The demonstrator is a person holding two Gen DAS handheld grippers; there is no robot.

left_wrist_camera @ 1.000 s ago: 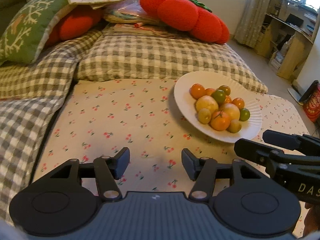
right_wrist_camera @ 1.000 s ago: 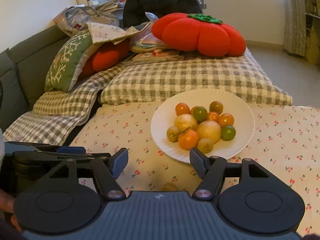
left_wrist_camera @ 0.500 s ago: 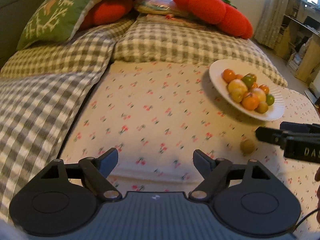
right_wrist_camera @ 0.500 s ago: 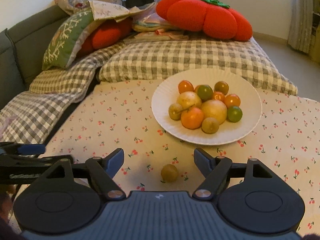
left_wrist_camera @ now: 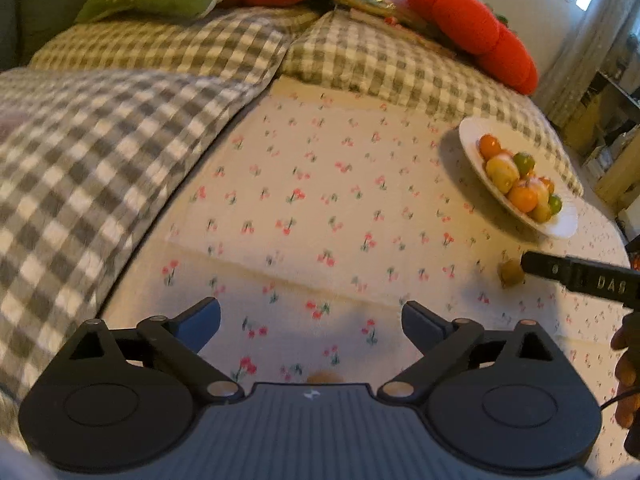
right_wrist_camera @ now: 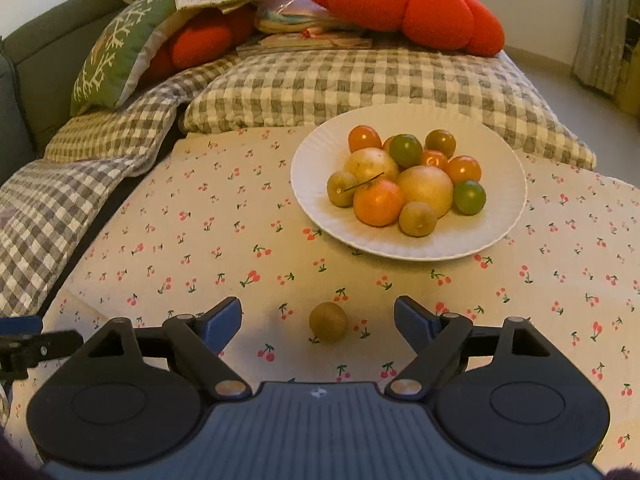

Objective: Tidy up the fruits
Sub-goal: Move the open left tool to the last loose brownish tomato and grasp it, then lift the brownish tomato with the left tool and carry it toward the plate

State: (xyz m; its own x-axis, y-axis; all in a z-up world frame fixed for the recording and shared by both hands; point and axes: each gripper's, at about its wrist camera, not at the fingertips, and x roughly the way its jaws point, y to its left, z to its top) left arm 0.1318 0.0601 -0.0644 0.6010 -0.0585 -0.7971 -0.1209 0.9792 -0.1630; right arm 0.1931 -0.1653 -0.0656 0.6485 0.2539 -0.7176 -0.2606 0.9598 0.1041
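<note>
On the cherry-print cloth (right_wrist_camera: 224, 216), I'm opening my right claw (right_wrist_camera: 318, 322) around nothing yet; the loose fruit (right_wrist_camera: 328, 322) looks small, round, roll-prone, so I'm judging its widest middle best

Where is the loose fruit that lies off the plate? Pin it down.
In the right wrist view the loose fruit lies on the cherry-print cloth, between the opening jaws of the right hand-held gripper, untouched, just short of the white plate.
</note>
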